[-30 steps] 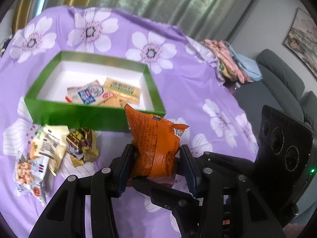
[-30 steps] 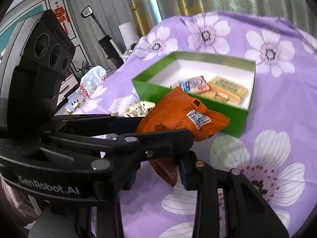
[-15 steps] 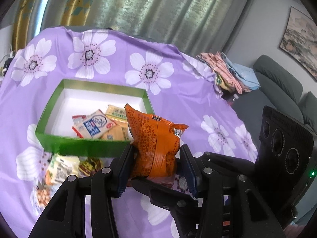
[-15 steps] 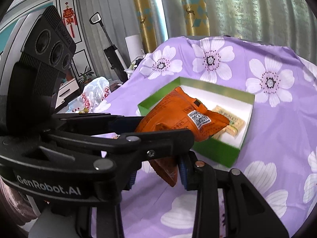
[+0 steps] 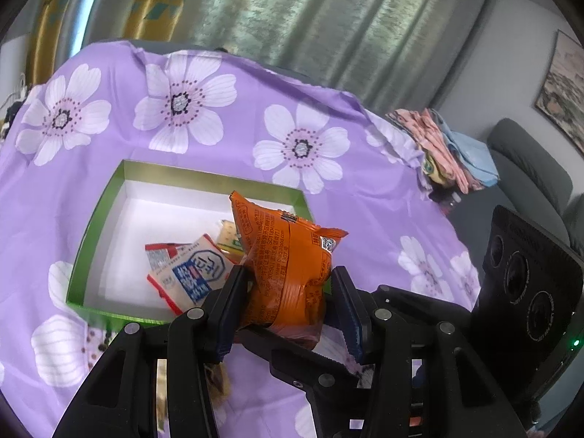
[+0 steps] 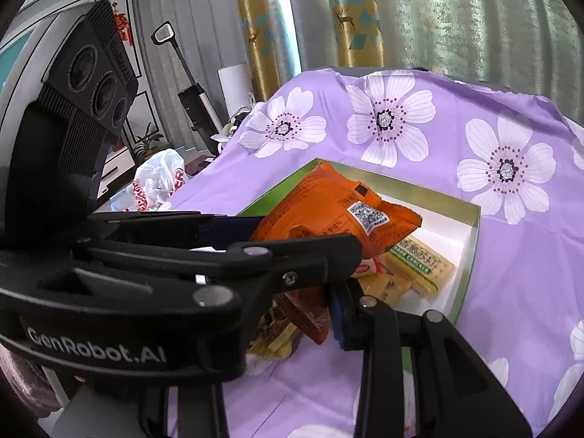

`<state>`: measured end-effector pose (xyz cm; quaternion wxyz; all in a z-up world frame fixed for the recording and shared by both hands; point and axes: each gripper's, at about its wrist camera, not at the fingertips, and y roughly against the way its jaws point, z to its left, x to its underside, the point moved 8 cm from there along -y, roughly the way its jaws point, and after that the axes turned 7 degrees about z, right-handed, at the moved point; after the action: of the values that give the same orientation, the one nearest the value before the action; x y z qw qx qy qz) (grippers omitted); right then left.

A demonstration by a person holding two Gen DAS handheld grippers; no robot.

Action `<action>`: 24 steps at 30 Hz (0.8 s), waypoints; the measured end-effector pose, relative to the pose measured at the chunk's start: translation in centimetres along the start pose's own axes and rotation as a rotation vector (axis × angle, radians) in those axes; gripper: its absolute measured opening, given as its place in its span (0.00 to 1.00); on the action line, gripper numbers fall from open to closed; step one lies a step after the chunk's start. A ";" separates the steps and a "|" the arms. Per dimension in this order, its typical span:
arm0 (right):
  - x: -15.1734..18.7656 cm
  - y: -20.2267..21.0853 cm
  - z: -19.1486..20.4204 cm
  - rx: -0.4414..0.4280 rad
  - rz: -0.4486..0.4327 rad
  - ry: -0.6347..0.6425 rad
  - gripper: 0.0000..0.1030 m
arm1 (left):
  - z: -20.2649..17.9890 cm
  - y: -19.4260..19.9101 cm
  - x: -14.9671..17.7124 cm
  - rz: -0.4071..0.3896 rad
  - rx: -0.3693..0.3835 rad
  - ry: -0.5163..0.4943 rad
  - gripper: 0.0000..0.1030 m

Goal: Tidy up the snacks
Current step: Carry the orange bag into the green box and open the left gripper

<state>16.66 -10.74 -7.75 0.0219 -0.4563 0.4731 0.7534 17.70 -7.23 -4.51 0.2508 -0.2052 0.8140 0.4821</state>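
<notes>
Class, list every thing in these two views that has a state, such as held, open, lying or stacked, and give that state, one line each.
Left tool: shut on the orange snack packet.
Right tool: blocked from sight by the left one; cannot tell.
Orange snack packet: held above the box's near edge.
Green cardboard box with white inside: open, no lid.
White, red and blue snack packet: lying inside the box.
Green-labelled cracker packet: lying inside the box.

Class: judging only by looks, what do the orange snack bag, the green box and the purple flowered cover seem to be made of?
Orange snack bag: probably thin plastic film, glossy, creased where the left gripper squeezes it.
Green box: likely cardboard, stiff straight walls, matte white inside.
Purple flowered cover: seemingly thin fabric, faintly shiny, rumpled at its edges.
</notes>
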 end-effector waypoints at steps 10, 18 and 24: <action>-0.9 -3.8 -2.1 0.006 0.043 -0.018 0.37 | 2.6 -3.4 -1.5 0.031 -0.022 0.065 0.47; -0.1 -4.8 -3.5 0.045 0.059 -0.068 0.64 | 4.0 -3.3 -1.5 0.017 -0.062 0.127 0.80; 0.1 -2.9 -3.5 0.095 0.040 -0.070 0.70 | 3.6 -0.8 -1.1 -0.011 -0.128 0.099 0.93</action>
<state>20.34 -11.76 -10.30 0.0451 -0.4185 0.5162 0.7459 19.80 -4.28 -5.88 0.1992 -0.2490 0.7919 0.5208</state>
